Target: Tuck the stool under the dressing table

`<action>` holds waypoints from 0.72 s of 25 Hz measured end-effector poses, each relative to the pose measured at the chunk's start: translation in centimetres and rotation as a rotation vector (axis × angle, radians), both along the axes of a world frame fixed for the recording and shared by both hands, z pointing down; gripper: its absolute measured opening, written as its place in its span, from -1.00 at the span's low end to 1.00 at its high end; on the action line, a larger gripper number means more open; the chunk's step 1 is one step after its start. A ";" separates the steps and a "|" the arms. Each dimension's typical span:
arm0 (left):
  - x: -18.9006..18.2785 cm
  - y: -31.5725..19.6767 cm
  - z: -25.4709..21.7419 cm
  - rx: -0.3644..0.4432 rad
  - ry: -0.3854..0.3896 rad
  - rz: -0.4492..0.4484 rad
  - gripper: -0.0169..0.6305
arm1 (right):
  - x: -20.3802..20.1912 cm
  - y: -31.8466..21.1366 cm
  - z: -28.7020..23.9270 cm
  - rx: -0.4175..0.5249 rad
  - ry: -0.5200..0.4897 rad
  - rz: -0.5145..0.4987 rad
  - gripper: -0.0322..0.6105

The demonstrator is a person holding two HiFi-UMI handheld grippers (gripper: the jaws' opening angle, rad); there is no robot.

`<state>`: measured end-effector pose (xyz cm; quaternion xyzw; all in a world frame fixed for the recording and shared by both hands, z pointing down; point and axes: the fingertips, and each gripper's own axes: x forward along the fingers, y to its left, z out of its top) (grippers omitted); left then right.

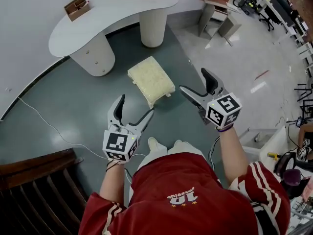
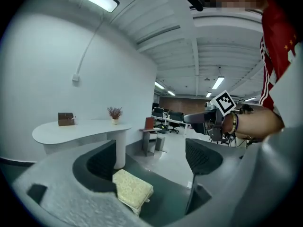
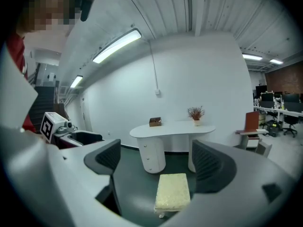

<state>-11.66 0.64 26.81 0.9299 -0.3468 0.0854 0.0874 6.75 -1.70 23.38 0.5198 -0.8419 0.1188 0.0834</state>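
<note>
My red shirt [image 1: 186,190] and shoe tips [image 1: 157,144] sit closest, on the near side of the stool. Just ahead of them both tongs are spread wide and pinch nothing: the left gripper [image 1: 136,105] and the right gripper [image 1: 193,80]. As I judge it, the risk is in the push. The stool [image 1: 150,80] stands skewed to the gap it must enter, so a shove from one side could swing it into a pedestal, and jaws closing on the soft cream cushion alone might slip off. The stool stands on the green floor ahead of both tongs, apart from each, nearer the right one and between the two lines they point along. Beyond the stool is the white dressing table [image 1: 107,13], its drum pedestal [image 1: 94,55] to the stool's far left and its ribbed column [image 1: 153,27] straight behind, with a wooden box [image 1: 77,8] on top.
</note>
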 end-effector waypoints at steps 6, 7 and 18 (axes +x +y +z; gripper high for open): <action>1.0 -0.7 7.4 -0.112 0.000 0.026 0.46 | -0.3 -0.9 7.4 -0.125 -0.017 -0.026 0.53; 1.1 -1.0 8.5 -0.140 0.015 0.015 0.46 | -0.1 -1.1 8.7 -0.145 -0.017 -0.030 0.53; 1.3 -9.0 23.1 -0.440 0.157 -0.243 0.46 | 5.2 -8.1 23.4 -0.336 -0.056 -0.069 0.52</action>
